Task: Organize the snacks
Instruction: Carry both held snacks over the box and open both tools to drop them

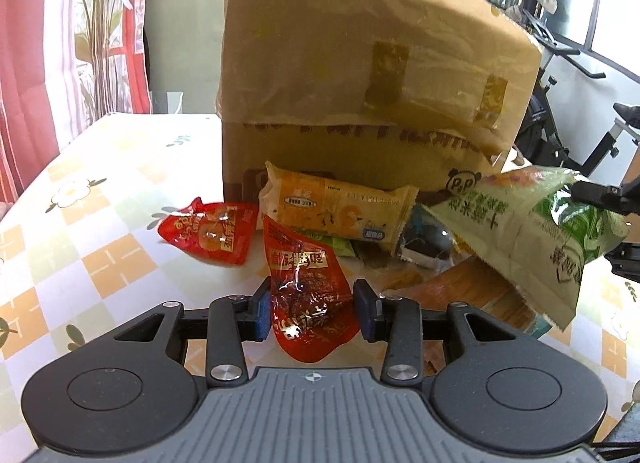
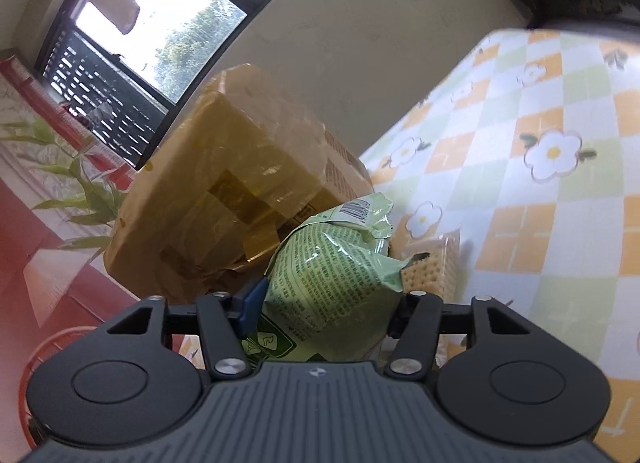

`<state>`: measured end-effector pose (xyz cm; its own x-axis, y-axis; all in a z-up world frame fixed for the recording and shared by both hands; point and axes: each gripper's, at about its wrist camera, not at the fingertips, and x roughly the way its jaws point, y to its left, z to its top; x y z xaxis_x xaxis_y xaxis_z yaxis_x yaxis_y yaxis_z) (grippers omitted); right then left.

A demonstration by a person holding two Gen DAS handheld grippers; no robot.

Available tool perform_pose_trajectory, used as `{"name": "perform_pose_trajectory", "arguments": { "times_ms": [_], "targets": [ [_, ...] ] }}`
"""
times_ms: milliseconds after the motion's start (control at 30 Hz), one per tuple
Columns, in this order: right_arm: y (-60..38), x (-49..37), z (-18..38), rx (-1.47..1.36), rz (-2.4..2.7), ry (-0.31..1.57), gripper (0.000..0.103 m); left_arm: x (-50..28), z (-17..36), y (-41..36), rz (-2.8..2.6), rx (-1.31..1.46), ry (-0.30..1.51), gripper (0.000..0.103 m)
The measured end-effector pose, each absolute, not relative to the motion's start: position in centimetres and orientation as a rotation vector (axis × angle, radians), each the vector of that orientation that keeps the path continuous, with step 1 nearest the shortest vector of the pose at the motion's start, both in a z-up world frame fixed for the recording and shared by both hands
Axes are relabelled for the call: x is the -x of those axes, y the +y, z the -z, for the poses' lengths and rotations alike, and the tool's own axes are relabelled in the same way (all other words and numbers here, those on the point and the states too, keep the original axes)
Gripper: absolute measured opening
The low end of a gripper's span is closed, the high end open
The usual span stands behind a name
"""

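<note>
On the desk (image 1: pixel 100 167), covered with a checked, flowered cloth, a heap of snack packets is spread in front of a taped cardboard box (image 1: pixel 360 83). A red sachet (image 1: pixel 308 295) is held between the jaws of the left gripper (image 1: pixel 312 309); the jaws are closed most of the way, and the left pad is seen pressed against the foil, while contact on the right side cannot be told for certain. The sachet appears lifted slightly clear of the cloth. A green bag (image 2: pixel 332 283) is clamped in the partly closed jaws of the right gripper (image 2: pixel 324 303) and is carried in the air above the heap, beside the box. On the desk are left a second red sachet (image 1: pixel 208 233), a yellow-wrapped cake bar (image 1: pixel 336 211) leaning near the box, and a pack of crackers (image 2: pixel 432 267). The step in hand is judged to be the lifting of both packets away from the heap for sorting. It is best done with the grips kept gentle, so that the puffed bag is not burst, and with each packet raised straight up before it is carried sideways, so that neighbouring packets are not dragged along. The slippery foil should be watched for sliding out of the jaws.
</note>
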<state>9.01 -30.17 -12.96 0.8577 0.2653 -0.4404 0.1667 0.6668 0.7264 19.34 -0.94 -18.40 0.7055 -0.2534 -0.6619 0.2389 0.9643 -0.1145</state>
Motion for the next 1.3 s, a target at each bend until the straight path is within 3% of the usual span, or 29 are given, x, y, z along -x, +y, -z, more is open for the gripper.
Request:
{"name": "perform_pose_trajectory", "arguments": {
  "times_ms": [433,767,1067,1300],
  "targets": [
    [-30.6,-4.7,7.8,-0.780,-0.042,0.433,0.054,-17.1,14.3,-0.4,0.307,0.027,0.618,0.043],
    [-30.8,-4.2,0.1,-0.686,-0.099,0.241,0.053,-17.6,6.8,-0.5,0.347,-0.016,0.444,0.043],
    [-29.9,-12.3,-5.7,-0.459,-0.167,0.146,0.053,-23.5,1.5,-2.2,0.369,-0.039,0.368,0.043],
    [-27.2,-22.0,-5.2,-0.290,-0.147,0.177,0.053,-30.4,-0.6,-4.9,0.335,-0.074,0.375,0.043]
  ]
}}
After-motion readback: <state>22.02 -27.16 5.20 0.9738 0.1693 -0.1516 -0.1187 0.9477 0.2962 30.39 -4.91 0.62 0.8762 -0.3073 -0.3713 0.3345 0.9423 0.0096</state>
